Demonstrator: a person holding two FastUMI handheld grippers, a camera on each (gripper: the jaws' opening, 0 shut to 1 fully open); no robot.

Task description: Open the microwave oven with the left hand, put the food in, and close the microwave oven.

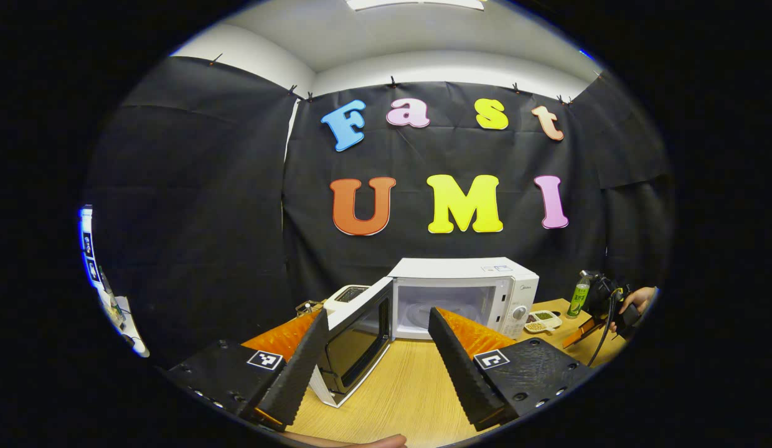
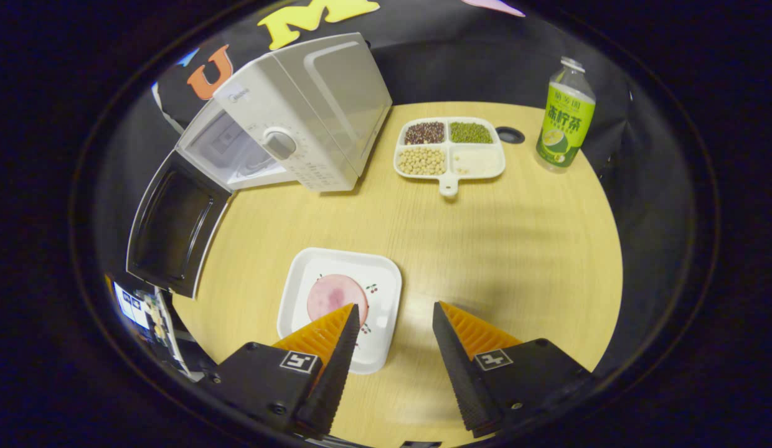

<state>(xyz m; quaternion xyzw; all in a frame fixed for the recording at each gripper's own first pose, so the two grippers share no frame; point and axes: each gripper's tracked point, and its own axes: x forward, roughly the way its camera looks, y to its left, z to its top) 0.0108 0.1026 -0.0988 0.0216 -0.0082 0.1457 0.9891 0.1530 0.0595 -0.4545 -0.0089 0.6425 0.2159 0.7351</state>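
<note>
okay, biggest thing first: the microwave (image 1: 464, 295) sits straight ahead beyond my left gripper (image 1: 376, 339), and its door (image 1: 355, 339) hangs wide open just past the left finger, cavity exposed. i read that as the opening step done, with the door swung clear so the food has a free path in. the left fingers are apart with nothing between them, standing off in front of the opening, out of the way i think.

over to the right gripper (image 2: 392, 339): fingers apart here too, hovering above the table (image 2: 498, 261). the white plate (image 2: 339, 308) with the pink slice of food (image 2: 333, 295) lies under and just ahead of the left finger, not gripped yet, so i judge the pickup comes next.

the right gripper view gives me the plate itself, plus the divided dish of beans (image 2: 451, 149) and the green bottle (image 2: 565, 121) far beyond the fingertips. the left gripper view gives me a straight look into the cavity, and the other gripper with its hand (image 1: 635, 302) off past my right finger.
</note>
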